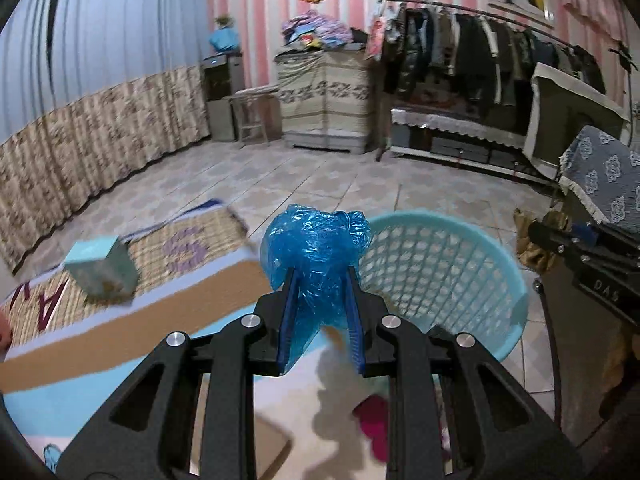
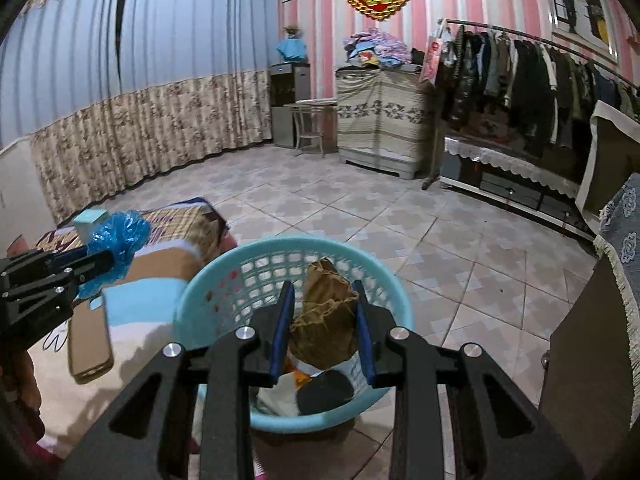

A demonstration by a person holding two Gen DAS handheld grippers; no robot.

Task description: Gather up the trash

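Apparently both tools grip trash.

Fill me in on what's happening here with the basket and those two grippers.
A person is collecting trash with a gripper in each hand. The left gripper is shut on a crumpled blue plastic bag, held beside the light blue basket, above the bedding. The right gripper is shut on a brown paper wad, held over the basket's opening. The basket already holds some scraps. A small teal box sits on the mat.

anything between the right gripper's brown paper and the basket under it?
No. In the right wrist view the right gripper holds the brown paper wad directly above the turquoise basket; only air between, trash already inside.
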